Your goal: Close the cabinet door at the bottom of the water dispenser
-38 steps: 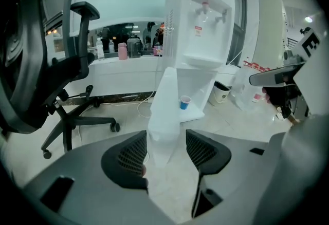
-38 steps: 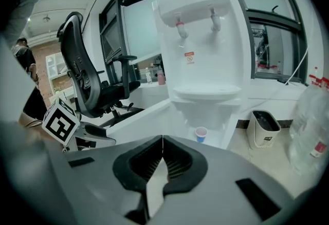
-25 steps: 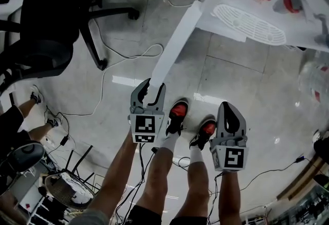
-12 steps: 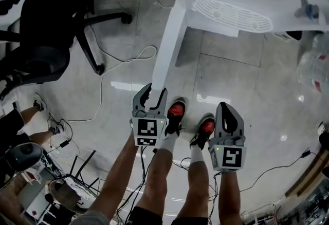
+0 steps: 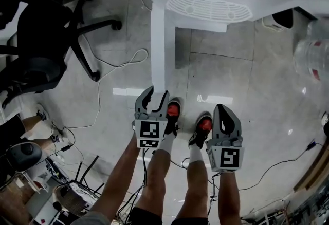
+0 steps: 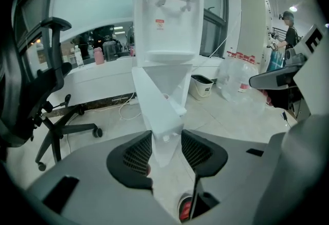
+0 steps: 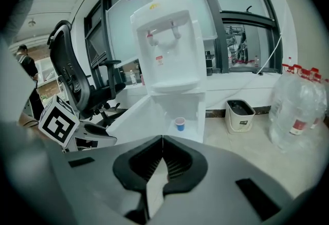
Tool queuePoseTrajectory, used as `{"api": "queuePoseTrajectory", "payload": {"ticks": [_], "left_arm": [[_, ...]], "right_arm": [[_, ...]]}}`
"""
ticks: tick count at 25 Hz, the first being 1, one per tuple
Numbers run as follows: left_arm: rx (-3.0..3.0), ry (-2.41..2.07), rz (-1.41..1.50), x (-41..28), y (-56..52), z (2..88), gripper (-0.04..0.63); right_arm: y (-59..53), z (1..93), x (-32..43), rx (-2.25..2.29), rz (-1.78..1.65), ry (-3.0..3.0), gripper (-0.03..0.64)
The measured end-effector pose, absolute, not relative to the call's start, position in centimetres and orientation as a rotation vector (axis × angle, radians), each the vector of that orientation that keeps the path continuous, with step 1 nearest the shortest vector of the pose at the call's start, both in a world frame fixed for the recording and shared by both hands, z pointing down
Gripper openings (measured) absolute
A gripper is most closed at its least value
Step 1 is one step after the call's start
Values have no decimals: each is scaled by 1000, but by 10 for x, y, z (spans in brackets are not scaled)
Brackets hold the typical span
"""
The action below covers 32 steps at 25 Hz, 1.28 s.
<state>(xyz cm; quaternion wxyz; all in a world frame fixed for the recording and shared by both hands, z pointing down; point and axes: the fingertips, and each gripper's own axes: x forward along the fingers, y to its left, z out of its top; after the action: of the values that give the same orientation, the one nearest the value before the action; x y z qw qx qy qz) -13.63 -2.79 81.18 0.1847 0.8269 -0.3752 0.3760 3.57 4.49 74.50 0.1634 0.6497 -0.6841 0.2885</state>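
White plastic cabinet door (image 5: 158, 49) of the tall white water dispenser (image 6: 167, 13) is found swung wide open, edge-on above the tiled floor and reaching out from the cabinet toward the person. Left tongs (image 5: 152, 96) are set on the door's free edge, with the pads apparently pressed on both faces. Right tongs (image 5: 226, 116) are closed together, empty, apart from the door. A small blue cup (image 7: 179, 124) is noted inside the open cabinet.

Judged: panel thin, stiff, light and smooth-faced; easy swing on the hinges expected. Hold is best kept at the free edge, farthest from the hinge. Slipping on the glossy plastic is possible.
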Motion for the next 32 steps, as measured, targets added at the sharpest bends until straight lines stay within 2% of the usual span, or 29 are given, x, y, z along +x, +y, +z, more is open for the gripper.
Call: {"api": "queuePoseTrajectory", "payload": {"ticks": [32], "left_arm": [[2421, -913, 1115, -20, -19, 815, 150]], "right_arm": [[87, 750, 119, 2048, 884, -1843, 18]]}}
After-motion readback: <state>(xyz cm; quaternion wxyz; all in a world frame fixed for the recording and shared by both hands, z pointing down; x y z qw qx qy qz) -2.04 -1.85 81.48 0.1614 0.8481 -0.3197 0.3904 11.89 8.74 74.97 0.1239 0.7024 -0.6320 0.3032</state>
